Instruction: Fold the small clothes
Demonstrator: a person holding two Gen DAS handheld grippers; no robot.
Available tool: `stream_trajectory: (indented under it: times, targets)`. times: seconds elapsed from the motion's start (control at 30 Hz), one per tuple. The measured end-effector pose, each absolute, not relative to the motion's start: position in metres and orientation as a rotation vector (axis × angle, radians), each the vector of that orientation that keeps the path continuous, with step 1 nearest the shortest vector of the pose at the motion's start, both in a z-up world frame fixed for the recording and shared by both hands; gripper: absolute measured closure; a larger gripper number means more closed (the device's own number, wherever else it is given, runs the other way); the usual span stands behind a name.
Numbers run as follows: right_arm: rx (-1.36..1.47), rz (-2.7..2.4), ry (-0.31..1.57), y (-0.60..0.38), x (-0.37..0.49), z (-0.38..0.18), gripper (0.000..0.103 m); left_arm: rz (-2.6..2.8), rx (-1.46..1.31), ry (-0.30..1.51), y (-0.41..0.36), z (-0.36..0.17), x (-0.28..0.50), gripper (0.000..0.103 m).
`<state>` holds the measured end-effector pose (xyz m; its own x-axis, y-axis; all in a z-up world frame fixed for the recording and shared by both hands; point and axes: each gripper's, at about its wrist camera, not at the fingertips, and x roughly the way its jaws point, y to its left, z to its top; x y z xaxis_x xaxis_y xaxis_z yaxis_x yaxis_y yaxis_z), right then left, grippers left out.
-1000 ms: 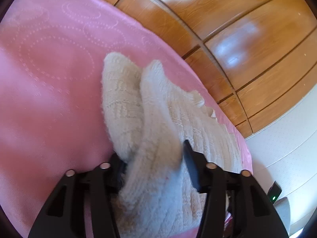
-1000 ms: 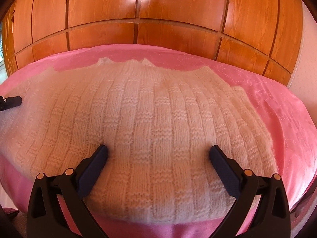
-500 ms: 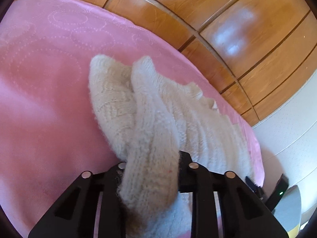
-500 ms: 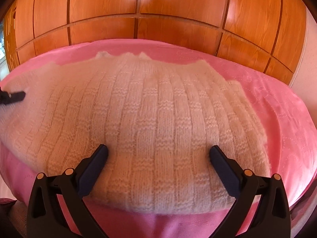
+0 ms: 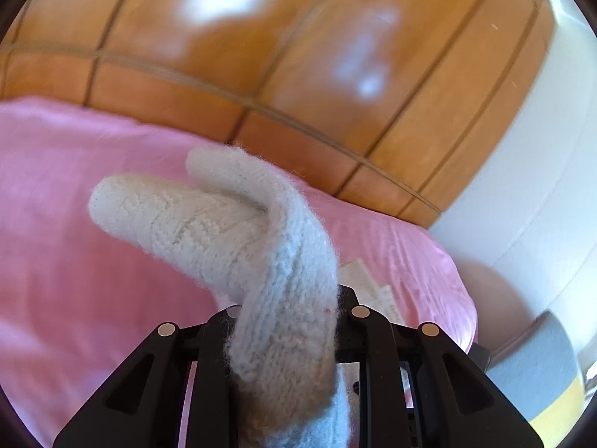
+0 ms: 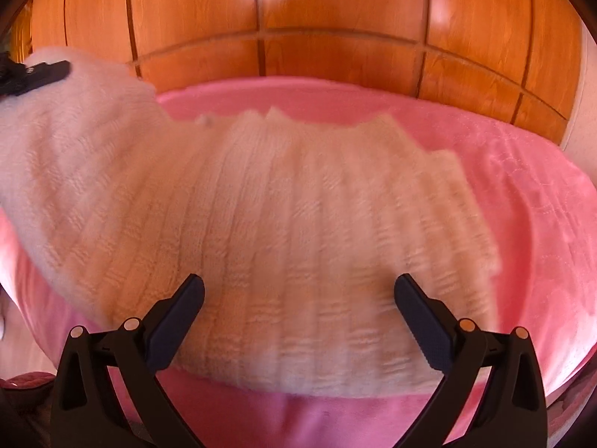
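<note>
Pink quilted bedcover (image 6: 522, 201) under glossy wooden panels (image 6: 335, 11) carries the cream knitted sweater (image 6: 298, 231) – the left gripper (image 5: 287, 321) pinches its lifted sleeve near the left edge, the right gripper (image 6: 298, 310) hovers spread wide over the hem – so the unpinned body could drag and bunch.

Right gripper (image 6: 298, 313) fingers spread over cream sweater (image 6: 280, 231); left gripper (image 6: 35, 74) lifting corner.

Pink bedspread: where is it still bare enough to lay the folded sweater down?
The pink bedspread is bare right of the cream sweater, and in a strip between it and the wooden panelling. The middle is covered. The left gripper holds the left edge up; the right gripper is open.
</note>
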<state>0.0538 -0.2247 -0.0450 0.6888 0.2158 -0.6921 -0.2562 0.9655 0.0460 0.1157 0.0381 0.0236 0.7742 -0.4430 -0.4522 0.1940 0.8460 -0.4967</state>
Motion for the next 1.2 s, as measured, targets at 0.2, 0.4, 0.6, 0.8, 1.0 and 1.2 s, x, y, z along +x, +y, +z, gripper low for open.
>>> stream_trajectory:
  times: [0.2, 0.4, 0.6, 0.8, 1.0, 1.2]
  targets:
    - [-0.011, 0.119, 0.788, -0.273, 0.053, -0.043, 0.002, -0.467, -0.311, 0.569, -0.025, 0.044, 0.126, 0.083]
    - [0.138, 0.056, 0.895, -0.314, 0.058, -0.068, 0.002, -0.574, -0.232, 0.600, -0.084, 0.037, 0.139, 0.083]
    - [0.179, 0.071, 0.899, -0.320, 0.060, -0.075, 0.002, -0.610, -0.119, 0.659, -0.141, 0.005, 0.153, 0.083]
    - [0.185, 0.078, 0.883, -0.321, 0.054, -0.077, 0.002, -0.632, 0.002, 0.701, -0.183, -0.024, 0.154, 0.083]
    - [0.164, 0.071, 0.848, -0.317, 0.046, -0.080, 0.002, -0.661, 0.066, 0.727, -0.205, -0.037, 0.146, 0.068]
    - [0.154, 0.073, 0.821, -0.314, 0.041, -0.081, 0.002, -0.825, -0.093, 0.634, -0.181, -0.011, 0.120, 0.041]
